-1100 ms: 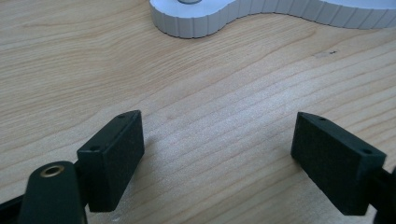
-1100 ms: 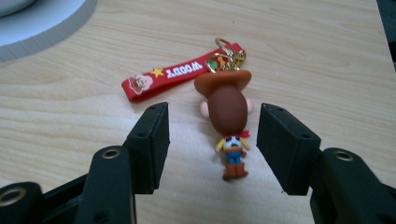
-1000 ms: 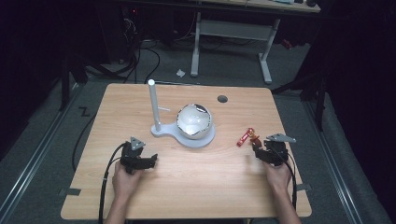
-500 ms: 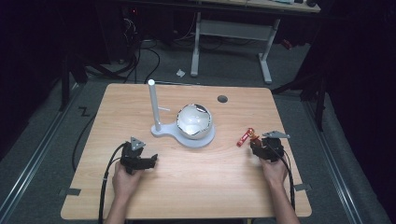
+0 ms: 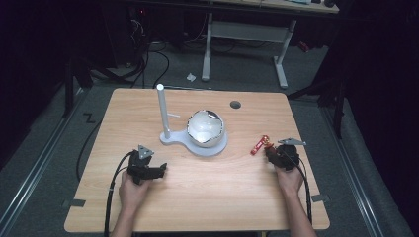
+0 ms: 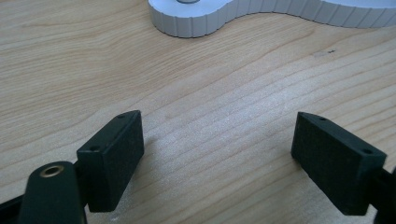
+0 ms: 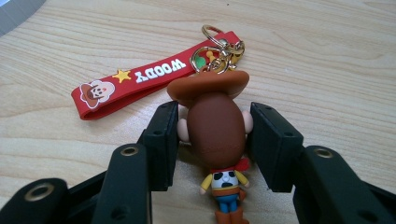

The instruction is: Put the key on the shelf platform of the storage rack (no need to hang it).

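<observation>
A Woody keychain figure (image 7: 215,126) lies on the wooden table, with its red strap (image 7: 135,81) and gold ring (image 7: 217,51) stretched out beyond it. My right gripper (image 7: 214,140) is shut on the figure's head, both pads pressing its sides. In the high view the keychain (image 5: 258,146) lies at the table's right with the right gripper (image 5: 271,150) on it. At the front left, my left gripper (image 5: 160,169) rests on the table. Its jaws stand wide open in the left gripper view (image 6: 217,154), with bare wood between them.
A white stand base (image 5: 197,145) sits mid-table, carrying a tall white post (image 5: 162,111) and a silvery globe (image 5: 205,127). Its edge (image 6: 224,18) lies just ahead of the left gripper. A round hole (image 5: 235,104) is in the tabletop at the back.
My right gripper has edged forward and left onto the keychain. The left gripper has stayed put.
</observation>
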`<action>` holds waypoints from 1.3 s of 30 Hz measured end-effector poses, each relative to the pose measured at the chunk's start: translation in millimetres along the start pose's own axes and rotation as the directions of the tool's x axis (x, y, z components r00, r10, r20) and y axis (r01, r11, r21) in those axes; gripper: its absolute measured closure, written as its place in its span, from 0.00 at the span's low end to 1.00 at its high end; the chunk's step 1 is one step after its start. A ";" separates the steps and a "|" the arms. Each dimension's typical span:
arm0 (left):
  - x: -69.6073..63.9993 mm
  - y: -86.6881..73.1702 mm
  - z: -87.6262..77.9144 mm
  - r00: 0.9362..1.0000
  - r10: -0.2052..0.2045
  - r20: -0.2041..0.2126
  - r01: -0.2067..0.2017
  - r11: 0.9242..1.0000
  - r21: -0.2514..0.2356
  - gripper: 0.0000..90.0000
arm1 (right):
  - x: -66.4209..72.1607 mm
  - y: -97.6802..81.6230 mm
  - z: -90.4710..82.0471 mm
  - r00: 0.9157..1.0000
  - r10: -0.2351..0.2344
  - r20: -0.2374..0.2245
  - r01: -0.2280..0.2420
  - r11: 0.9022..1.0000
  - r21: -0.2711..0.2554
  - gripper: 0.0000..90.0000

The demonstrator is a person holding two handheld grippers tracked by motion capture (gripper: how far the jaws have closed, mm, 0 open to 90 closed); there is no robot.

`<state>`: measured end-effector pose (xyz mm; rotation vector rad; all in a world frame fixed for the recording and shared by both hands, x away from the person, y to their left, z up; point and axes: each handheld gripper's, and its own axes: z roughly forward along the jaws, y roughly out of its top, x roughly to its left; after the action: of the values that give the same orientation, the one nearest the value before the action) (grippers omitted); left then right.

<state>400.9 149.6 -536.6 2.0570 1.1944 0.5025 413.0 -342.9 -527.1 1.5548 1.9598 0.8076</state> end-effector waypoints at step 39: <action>0.2 0.0 0.1 1.000 0.000 0.000 0.000 1.000 -0.001 0.19 | 3.3 46.9 -87.4 0.989 -0.068 -0.135 0.041 0.980 -0.194 0.62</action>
<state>401.1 149.7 -536.7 2.0566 1.1936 0.5033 382.3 -343.8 -432.7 1.3593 1.9488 1.0743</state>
